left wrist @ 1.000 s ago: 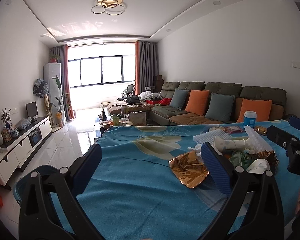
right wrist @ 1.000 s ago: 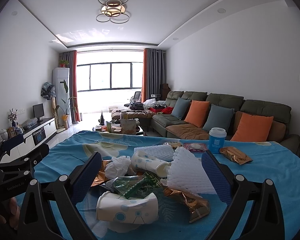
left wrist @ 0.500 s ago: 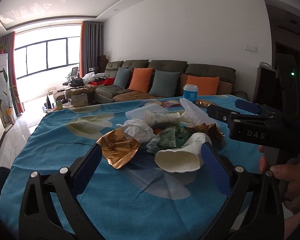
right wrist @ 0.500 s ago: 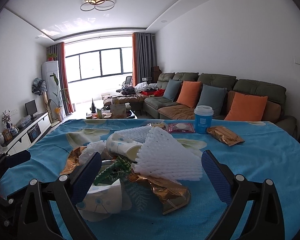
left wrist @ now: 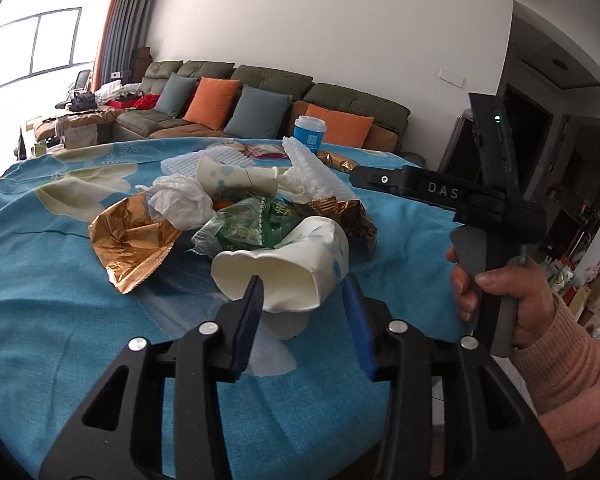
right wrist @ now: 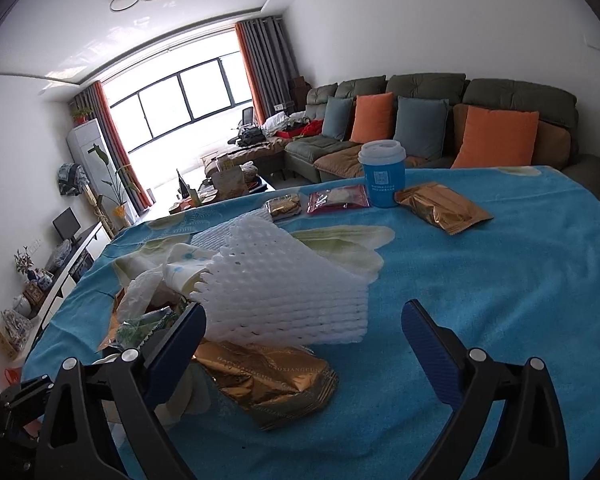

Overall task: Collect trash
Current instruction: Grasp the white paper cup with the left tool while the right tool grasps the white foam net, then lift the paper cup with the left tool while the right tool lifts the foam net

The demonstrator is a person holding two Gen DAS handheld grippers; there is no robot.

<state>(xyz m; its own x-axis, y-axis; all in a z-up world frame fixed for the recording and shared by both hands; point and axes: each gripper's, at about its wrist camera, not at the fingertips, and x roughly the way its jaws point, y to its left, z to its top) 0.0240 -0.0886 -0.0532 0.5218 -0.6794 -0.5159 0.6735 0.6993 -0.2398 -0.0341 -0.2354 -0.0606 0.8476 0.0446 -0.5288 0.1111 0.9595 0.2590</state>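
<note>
We see a table under a blue floral cloth (right wrist: 500, 280), with a grey sofa (right wrist: 420, 92) and orange cushions behind, and an upright blue lidded cup (right wrist: 382, 174) at the far side. Mid-table lies a trash pile: netted white foam sleeve (right wrist: 284, 292), crinkled gold wrappers (left wrist: 132, 240), tissue. Our left gripper (left wrist: 304, 292) is clenched on a crushed white paper cup (left wrist: 288, 268) at the pile's near edge; our right gripper (right wrist: 300, 320) stands released around the foam sleeve.

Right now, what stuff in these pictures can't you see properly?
- Crushed paper cup, left wrist view: the left gripper hides its lower edge, so a firm pinch cannot be confirmed.
- Gold wrapper, right wrist view: the white foam net covers its far part.
- Blue cup, right wrist view: its label print is too small to read.
</note>
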